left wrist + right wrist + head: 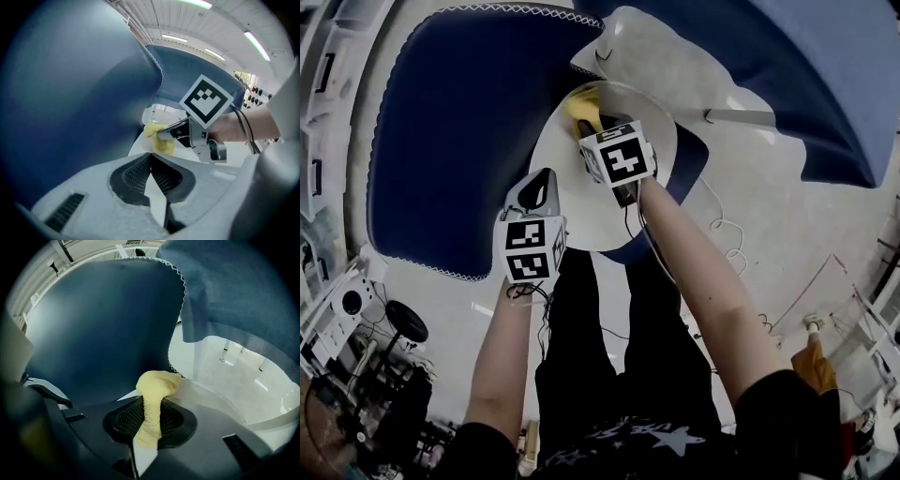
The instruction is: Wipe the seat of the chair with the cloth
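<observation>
The chair's round white seat (572, 220) lies below me, between two blue covers. A yellow cloth (584, 110) rests bunched on the seat's far edge, and my right gripper (592, 127) is shut on it. In the right gripper view the cloth (157, 384) runs down between the dark pads (174, 419) of the right gripper (149, 411), over the seat (225, 404). My left gripper (546, 180) hovers over the seat's left side, shut and holding nothing. In the left gripper view the left gripper (150, 160) points at the cloth (160, 140) and the right gripper (165, 134).
A large blue cover with a white stitched edge (455, 141) flanks the seat on the left, and another (797, 75) hangs at the upper right. Cables (727, 234) trail over the pale floor. Equipment and a black stool (405, 322) stand at the lower left.
</observation>
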{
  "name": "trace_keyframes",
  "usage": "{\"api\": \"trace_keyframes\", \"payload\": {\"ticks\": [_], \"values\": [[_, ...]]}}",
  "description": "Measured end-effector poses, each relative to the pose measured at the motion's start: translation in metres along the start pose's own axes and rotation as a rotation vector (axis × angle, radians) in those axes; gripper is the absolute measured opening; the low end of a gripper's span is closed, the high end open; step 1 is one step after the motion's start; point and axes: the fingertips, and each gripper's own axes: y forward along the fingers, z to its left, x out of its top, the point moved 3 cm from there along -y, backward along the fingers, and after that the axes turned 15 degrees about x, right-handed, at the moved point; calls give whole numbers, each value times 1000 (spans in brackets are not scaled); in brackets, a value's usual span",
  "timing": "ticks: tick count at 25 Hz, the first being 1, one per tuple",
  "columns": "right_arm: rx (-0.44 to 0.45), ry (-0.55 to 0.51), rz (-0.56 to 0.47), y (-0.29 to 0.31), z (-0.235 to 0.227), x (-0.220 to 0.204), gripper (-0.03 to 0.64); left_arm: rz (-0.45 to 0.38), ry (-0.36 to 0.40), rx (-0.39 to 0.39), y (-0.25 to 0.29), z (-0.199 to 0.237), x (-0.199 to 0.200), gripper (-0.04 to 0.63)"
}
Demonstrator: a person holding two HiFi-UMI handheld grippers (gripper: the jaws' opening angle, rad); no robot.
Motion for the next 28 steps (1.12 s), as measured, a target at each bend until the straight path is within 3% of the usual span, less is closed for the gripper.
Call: {"api": "trace_keyframes", "payload": {"ticks": [10,28], "values": [[-85,44,20,-4,-25,-10,67,18,-10,-21,2,-1,-8,19],[-283,232,-35,-90,-74,-80,69,14,29,-57,-16,-34,-19,18]]}}
